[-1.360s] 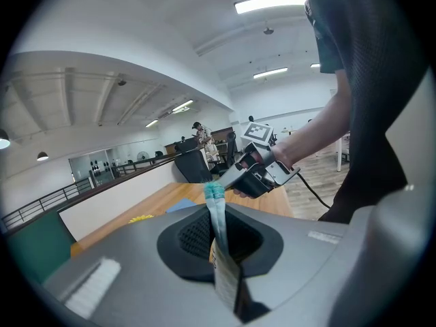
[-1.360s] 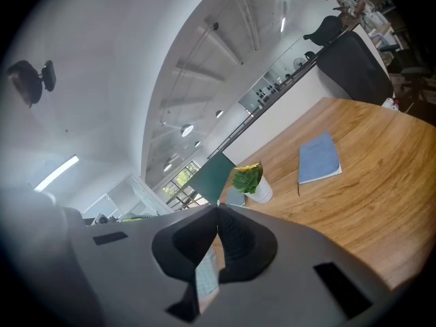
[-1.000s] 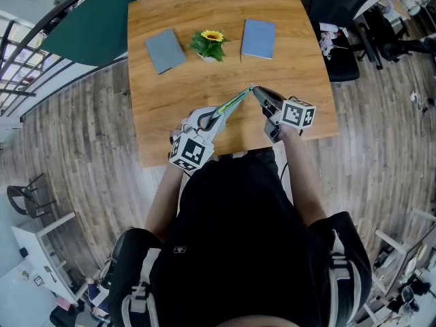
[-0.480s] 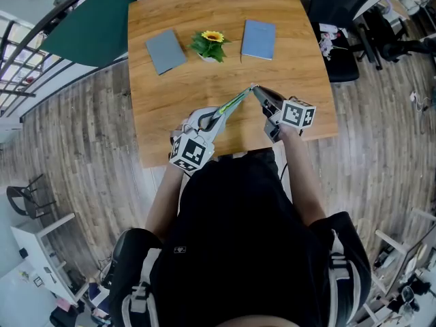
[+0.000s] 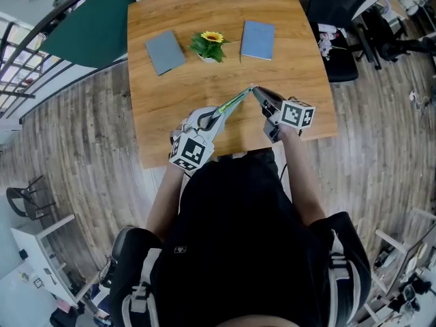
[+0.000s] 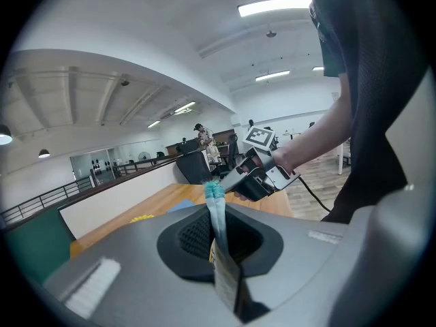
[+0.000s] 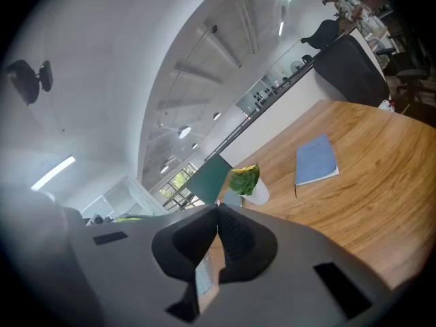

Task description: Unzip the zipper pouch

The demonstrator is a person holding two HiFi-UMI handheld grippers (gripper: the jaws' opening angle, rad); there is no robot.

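The zipper pouch is a thin green and teal strip seen edge-on, held above the wooden table. My left gripper is shut on its near end; in the left gripper view the pouch rises out from between the pads of that gripper. My right gripper is shut at the pouch's far end, tips pinched together there. The pull itself is hidden between them. In the right gripper view that gripper has its jaws closed tip to tip. It also shows in the left gripper view as the right gripper.
A grey notebook, a potted sunflower and a blue notebook lie along the table's far half. A black office chair stands past the right edge and a dark green panel past the left.
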